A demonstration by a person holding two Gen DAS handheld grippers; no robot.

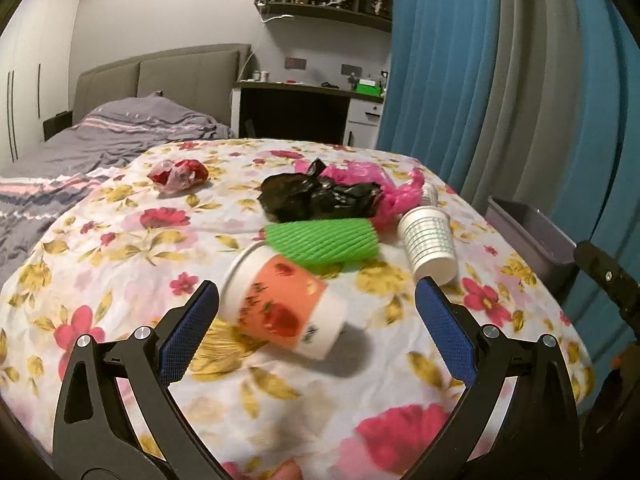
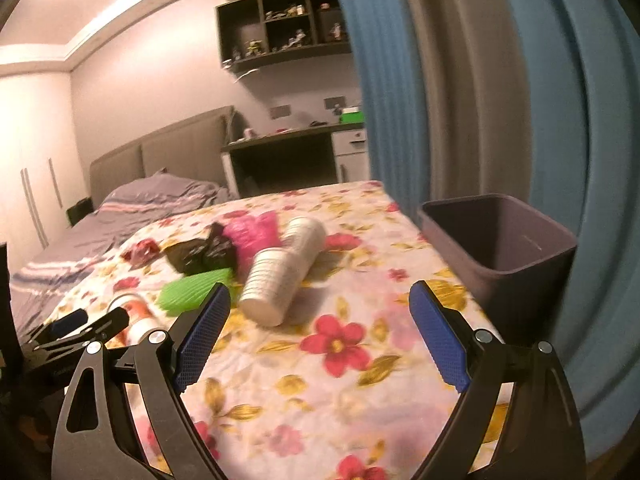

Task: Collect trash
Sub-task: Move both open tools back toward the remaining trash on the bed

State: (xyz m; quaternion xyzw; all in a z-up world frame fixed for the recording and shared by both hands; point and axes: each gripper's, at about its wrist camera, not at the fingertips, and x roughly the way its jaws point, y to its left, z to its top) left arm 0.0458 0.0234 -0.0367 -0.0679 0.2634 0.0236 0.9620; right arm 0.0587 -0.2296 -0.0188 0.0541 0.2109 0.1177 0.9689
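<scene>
On the floral-cloth table lie an orange-and-white paper cup (image 1: 286, 309) on its side, a green foam net sleeve (image 1: 324, 243), a white ribbed paper cup (image 1: 430, 244), a black plastic bag (image 1: 316, 196), a pink plastic bag (image 1: 372, 180) and a red crumpled wrapper (image 1: 178, 175). My left gripper (image 1: 316, 312) is open, its pads either side of the orange cup without touching it. My right gripper (image 2: 320, 320) is open and empty, just short of the white cup (image 2: 276, 280), with a second white cup (image 2: 306, 234) behind. A grey bin (image 2: 500, 248) stands at the table's right edge.
Blue and grey curtains (image 1: 500, 80) hang close on the right behind the bin (image 1: 532, 232). A bed with grey bedding (image 1: 100, 140) lies left of the table. A desk (image 1: 304, 104) and wall shelves stand beyond. The left gripper shows in the right wrist view (image 2: 76, 328).
</scene>
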